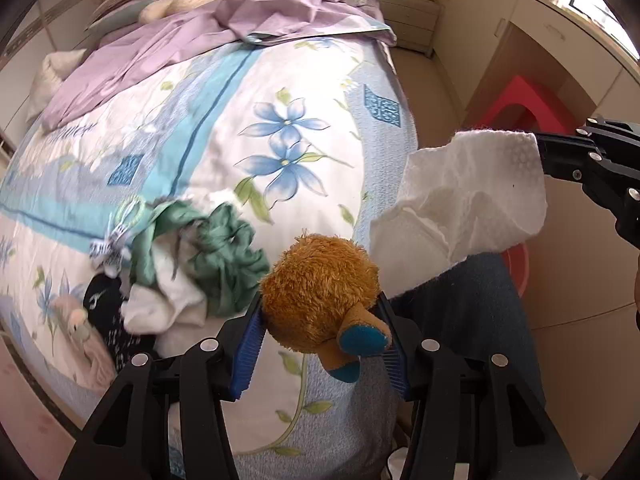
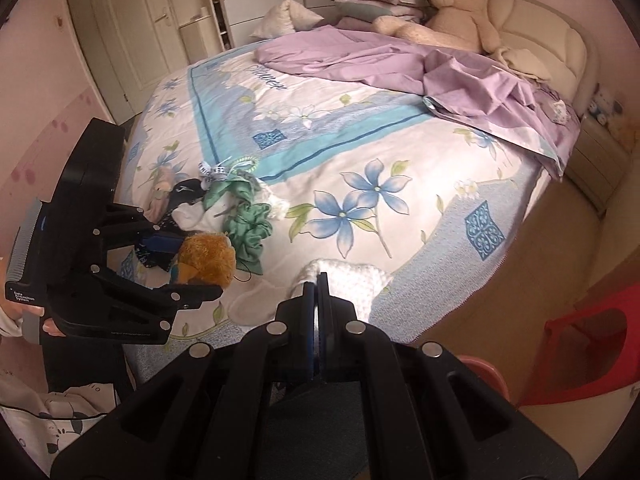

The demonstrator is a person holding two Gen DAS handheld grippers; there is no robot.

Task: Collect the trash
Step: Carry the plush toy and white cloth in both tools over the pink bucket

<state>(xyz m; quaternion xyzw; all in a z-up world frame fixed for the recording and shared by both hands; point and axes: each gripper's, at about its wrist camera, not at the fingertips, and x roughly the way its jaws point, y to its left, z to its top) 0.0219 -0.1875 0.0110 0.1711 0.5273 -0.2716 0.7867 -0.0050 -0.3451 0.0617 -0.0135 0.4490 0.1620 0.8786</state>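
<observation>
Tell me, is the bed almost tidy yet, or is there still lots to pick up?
Halfway, at a guess. In hand: the right gripper is shut on a white tissue, and the left gripper holds a small brown plush toy. Neither is binned yet; no bin is clearly in view. Left on the bed: a pile with green cloth, white cloth, a dark garment and ribbon.

Golden-brown plush toy (image 1: pixel 320 284), white tissue (image 1: pixel 460 196), blue-flowered bedspread (image 1: pixel 248 120), lilac sheet (image 1: pixel 168 48).

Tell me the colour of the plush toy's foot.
Blue, on the brown plush toy; its foot shows best in the left wrist view.
</observation>
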